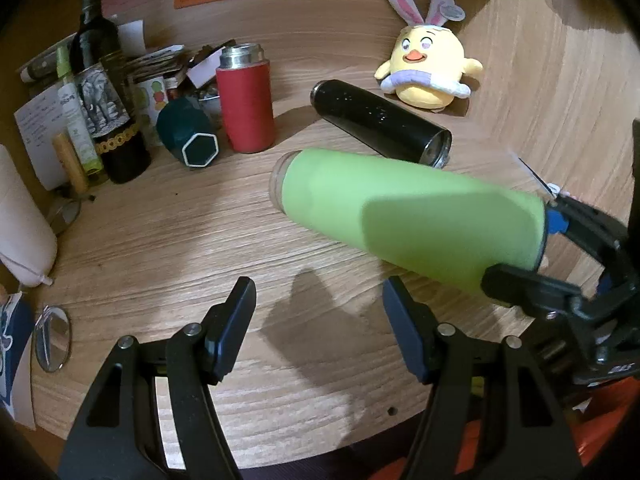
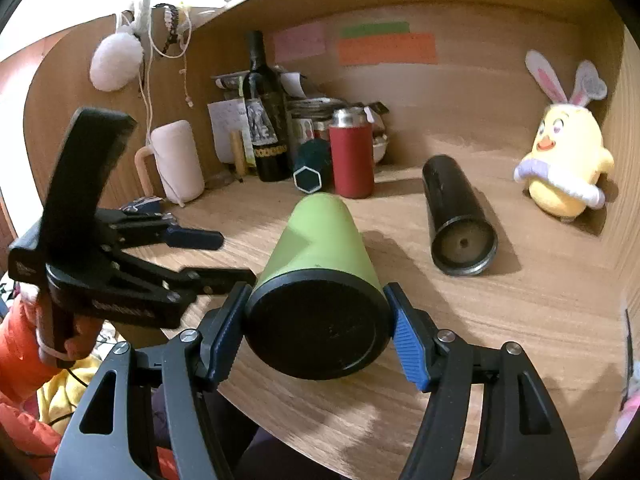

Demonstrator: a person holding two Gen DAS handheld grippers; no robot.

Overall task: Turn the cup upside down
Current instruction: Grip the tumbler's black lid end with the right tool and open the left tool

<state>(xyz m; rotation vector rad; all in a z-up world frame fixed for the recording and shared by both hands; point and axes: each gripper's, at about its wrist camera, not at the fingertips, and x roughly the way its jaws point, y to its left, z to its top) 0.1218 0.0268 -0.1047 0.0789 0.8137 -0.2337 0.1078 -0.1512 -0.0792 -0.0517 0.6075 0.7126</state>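
Observation:
The green cup point(image 1: 400, 208) is a tall tumbler with a black base. It is held on its side above the wooden table, its mouth pointing away to the left in the left wrist view. My right gripper point(image 2: 316, 316) is shut on the green cup point(image 2: 316, 236) near its black base; it also shows in the left wrist view point(image 1: 532, 240). My left gripper point(image 1: 318, 328) is open and empty, low over the table in front of the cup; it also shows in the right wrist view point(image 2: 236, 258).
A black flask point(image 1: 380, 122) lies on its side behind the cup. A red flask point(image 1: 246, 100) stands upright beside a tipped teal cup point(image 1: 186, 132). A wine bottle point(image 1: 106, 80), a yellow chick plush point(image 1: 428, 68), a white mug point(image 2: 176, 160) and a small mirror point(image 1: 52, 338) stand around.

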